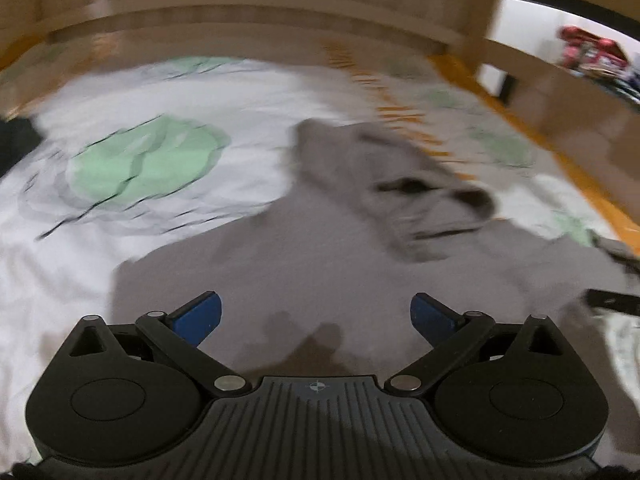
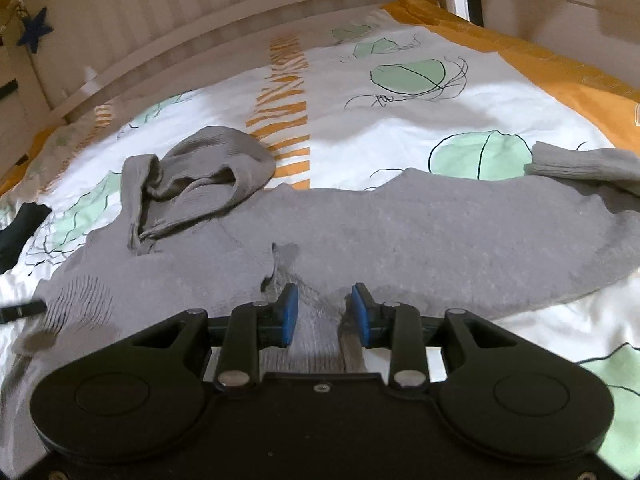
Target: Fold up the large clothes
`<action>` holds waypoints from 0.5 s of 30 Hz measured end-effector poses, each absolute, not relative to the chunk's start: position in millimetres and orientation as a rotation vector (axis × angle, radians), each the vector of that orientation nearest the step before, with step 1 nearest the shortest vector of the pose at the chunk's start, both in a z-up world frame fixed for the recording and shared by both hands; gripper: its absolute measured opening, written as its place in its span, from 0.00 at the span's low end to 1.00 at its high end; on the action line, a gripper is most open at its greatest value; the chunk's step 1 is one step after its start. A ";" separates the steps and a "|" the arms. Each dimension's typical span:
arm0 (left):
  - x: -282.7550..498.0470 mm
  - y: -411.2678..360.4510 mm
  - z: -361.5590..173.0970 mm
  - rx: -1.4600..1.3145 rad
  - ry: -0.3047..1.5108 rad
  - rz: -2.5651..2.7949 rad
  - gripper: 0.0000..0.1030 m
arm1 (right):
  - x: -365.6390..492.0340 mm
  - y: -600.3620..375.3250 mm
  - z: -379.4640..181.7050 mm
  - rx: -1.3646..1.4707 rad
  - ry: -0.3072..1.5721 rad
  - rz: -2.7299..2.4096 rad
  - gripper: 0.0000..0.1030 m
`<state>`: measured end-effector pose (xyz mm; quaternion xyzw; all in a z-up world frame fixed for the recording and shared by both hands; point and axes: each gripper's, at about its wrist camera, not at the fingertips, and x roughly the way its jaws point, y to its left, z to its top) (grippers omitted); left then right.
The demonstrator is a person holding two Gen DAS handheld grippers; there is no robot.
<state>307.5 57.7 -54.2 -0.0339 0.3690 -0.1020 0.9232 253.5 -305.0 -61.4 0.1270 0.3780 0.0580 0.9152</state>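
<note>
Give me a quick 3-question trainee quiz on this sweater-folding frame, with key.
1. True or false: the left gripper holds cloth.
2. The grey sweater lies on: A) bare wood B) a patterned duvet C) a chair.
3. What lies between the right gripper pads?

Key: 1 false, its jaws stand wide open and empty. 2 B. 3 a bunched fold of the sweater; the jaws stand narrowly apart and it is unclear whether the pads press it.

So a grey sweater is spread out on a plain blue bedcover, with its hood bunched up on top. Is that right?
Not quite. The grey sweater is spread out with its hood bunched on top, but the bedcover is not plain blue: it is white with green shapes and orange stripes. The right wrist view shows this clearly.
</note>
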 end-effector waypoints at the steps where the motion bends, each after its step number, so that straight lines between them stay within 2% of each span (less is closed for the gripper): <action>1: 311.4 46.9 -52.6 -0.067 0.759 -0.233 0.99 | 254.1 -303.9 -61.0 0.259 0.775 0.134 0.41; 15: 346.1 -81.7 -98.9 0.057 0.826 -0.334 0.99 | 267.1 -271.7 -78.8 0.120 0.848 0.239 0.39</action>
